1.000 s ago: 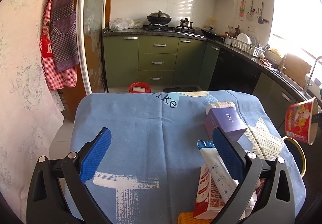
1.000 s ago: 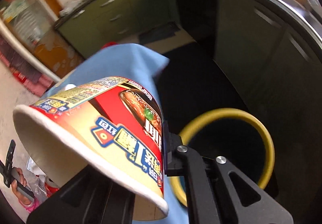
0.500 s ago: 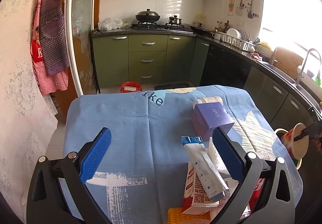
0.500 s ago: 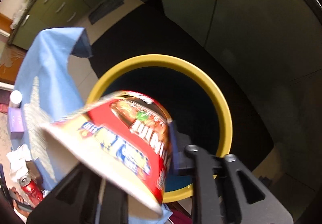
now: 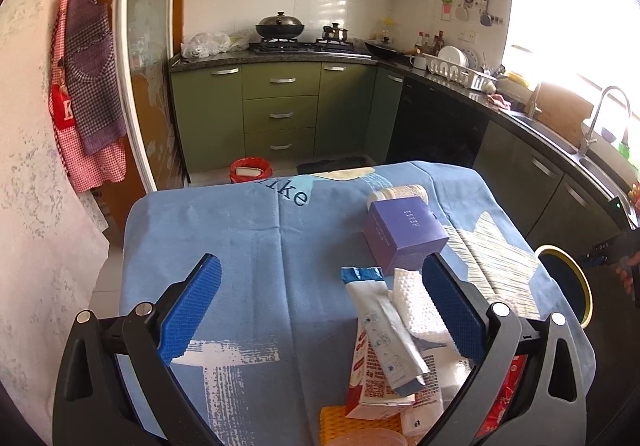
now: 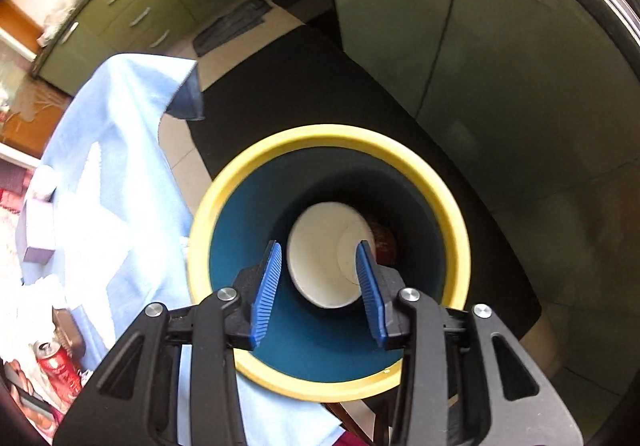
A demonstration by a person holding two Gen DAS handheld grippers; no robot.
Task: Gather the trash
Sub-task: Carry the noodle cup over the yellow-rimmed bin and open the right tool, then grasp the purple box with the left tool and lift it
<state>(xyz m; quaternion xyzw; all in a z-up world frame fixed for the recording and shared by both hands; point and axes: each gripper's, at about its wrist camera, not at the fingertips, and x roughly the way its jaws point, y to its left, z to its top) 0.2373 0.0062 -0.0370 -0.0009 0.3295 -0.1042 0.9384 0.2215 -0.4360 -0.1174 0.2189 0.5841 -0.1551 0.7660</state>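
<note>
My right gripper (image 6: 320, 286) is open and empty, right above the yellow-rimmed blue bin (image 6: 424, 169). The noodle cup (image 6: 320, 262) lies inside the bin, its white inside facing up. In the left wrist view my left gripper (image 5: 320, 310) is open and empty above the blue tablecloth (image 5: 240, 246). Trash lies on the cloth's right side: a purple box (image 5: 404, 234), a white-blue tube (image 5: 384, 326), a white paper towel (image 5: 416, 306), a red-white carton (image 5: 368, 386). The bin (image 5: 580, 286) stands beyond the table's right edge.
A red can (image 6: 56, 366) lies at the table's near end. Green cabinets (image 5: 280, 113) line the far wall and right side. A red bucket (image 5: 250, 169) stands on the floor behind the table. A dark mat (image 6: 320, 93) lies under the bin.
My right gripper has opened and let go of the noodle cup, which has dropped into the bin. The left gripper has drifted slightly and stays open.
</note>
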